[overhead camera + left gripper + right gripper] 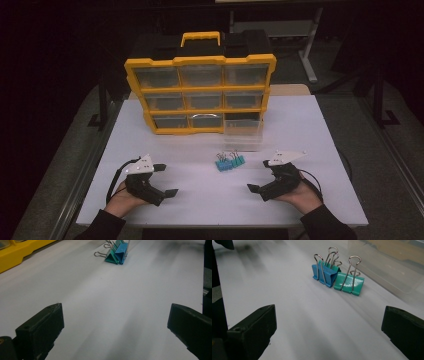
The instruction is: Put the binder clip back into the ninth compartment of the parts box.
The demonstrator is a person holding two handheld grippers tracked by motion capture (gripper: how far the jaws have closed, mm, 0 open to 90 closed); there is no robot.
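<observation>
While both hands rest low on the near part of the white surface [310, 130], the left gripper [162, 180] sits at the near left with its jaws spread wide apart and nothing between them. Over on the near right, the right gripper [260, 176] matches it, jaws wide apart, nothing held. Between the two, a little farther away, sits a small cluster of binder clips [229, 162], blue and teal, their wire handles sticking up. From the right gripper view the clips [337, 276] are bunched tight, touching one another, with a teal one nearest the clear drawer [392, 262]. That clear drawer [243, 132] stands pulled out on the surface just beyond the clips. Behind it, at the far side, the yellow organiser [200, 95] stands upright with its rows of clear drawers, the lower right slot vacant.
</observation>
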